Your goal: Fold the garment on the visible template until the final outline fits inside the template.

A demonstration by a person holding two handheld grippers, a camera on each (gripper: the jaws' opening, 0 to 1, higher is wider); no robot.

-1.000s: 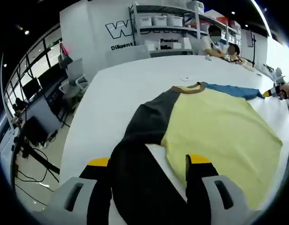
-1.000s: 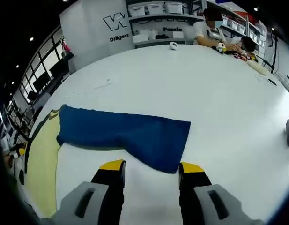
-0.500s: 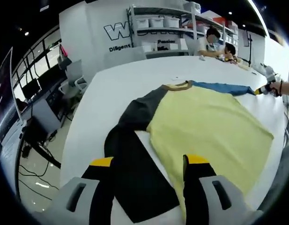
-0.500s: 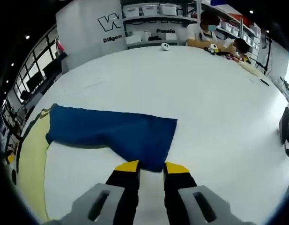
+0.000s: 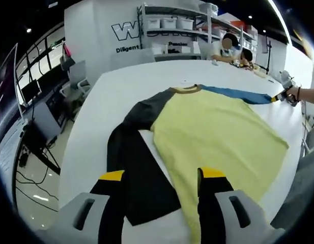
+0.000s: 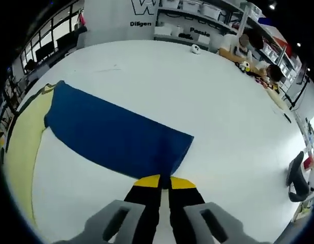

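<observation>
My right gripper [image 6: 164,181] has its fingers pinched together on the cuff edge of the blue sleeve [image 6: 113,134], which lies flat on the white table [image 6: 223,107]; my left gripper [image 5: 157,178] hangs wide open, holding nothing, above the black sleeve [image 5: 136,173]; the shirt [image 5: 212,129] is spread yellow-front up, collar at the far end, sleeves stretched out left and right.
</observation>
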